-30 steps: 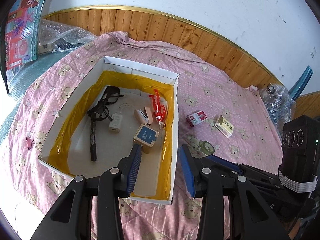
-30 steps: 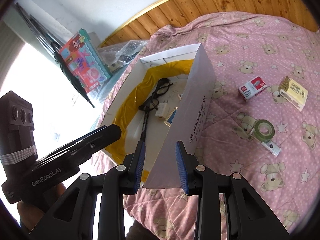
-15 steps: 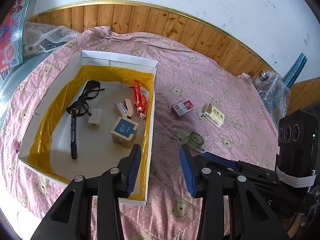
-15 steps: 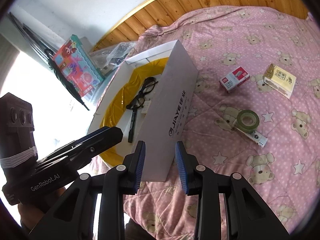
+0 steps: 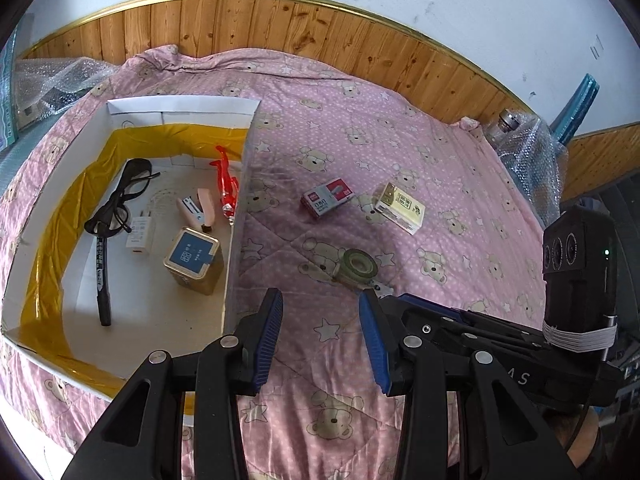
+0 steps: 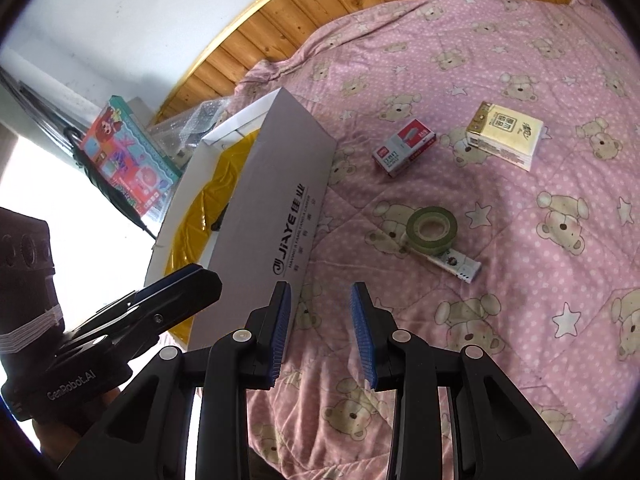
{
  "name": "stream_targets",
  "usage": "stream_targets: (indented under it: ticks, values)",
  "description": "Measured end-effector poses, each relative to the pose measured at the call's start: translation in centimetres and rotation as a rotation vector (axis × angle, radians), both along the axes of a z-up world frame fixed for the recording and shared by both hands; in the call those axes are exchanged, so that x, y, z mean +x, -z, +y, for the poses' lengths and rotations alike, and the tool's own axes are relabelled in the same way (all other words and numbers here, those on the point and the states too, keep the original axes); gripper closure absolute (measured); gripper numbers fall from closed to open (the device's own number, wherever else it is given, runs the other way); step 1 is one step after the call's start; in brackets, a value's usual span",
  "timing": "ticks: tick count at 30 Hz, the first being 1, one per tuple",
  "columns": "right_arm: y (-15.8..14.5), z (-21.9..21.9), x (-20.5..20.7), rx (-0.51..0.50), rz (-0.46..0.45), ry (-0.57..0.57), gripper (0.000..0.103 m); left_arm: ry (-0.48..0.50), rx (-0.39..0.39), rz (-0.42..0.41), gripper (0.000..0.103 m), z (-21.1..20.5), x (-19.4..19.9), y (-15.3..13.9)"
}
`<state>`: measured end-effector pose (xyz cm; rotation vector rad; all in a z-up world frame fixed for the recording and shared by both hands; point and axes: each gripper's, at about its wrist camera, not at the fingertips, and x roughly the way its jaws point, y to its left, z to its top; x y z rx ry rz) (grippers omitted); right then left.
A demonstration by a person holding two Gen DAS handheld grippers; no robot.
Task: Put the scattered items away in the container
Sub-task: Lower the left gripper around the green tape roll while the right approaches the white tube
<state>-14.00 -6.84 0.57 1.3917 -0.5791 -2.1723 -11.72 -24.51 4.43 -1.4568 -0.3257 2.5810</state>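
Observation:
A white cardboard box (image 5: 176, 105) (image 6: 280, 200) lined with yellow film lies on the pink quilt. Inside it are black glasses (image 5: 120, 196), a black pen (image 5: 101, 276), a white charger (image 5: 140, 233), a pink stapler (image 5: 196, 210), a red toy (image 5: 226, 184) and a gold tin (image 5: 194, 260). Out on the quilt lie a red staple box (image 5: 327, 196) (image 6: 404, 152), a cream box (image 5: 400, 207) (image 6: 505, 134), and a green tape roll (image 5: 358, 266) (image 6: 431, 226) resting on a small white stick (image 6: 456, 262). My left gripper (image 5: 320, 334) and right gripper (image 6: 320, 334) both stand open, empty, just right of the box.
A wooden wall panel (image 5: 280, 28) borders the bed at the back. Bubble wrap (image 5: 52, 84) and a colourful book (image 6: 128, 160) lie beyond the box on the left. More bubble wrap with a bottle (image 5: 524, 144) sits at the bed's right edge.
Both grippers have swung right, away from the box and towards the loose items on the quilt. The right gripper's jaws no longer straddle the box wall.

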Motion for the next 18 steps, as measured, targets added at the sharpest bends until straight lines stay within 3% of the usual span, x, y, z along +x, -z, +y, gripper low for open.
stream_targets:
  ticks: [18]
  values:
    - [3.2, 4.3, -1.0, 0.016, -0.069, 0.080, 0.069, 0.078, -0.004, -0.068, 0.061, 3.9, -2.6, 2.8]
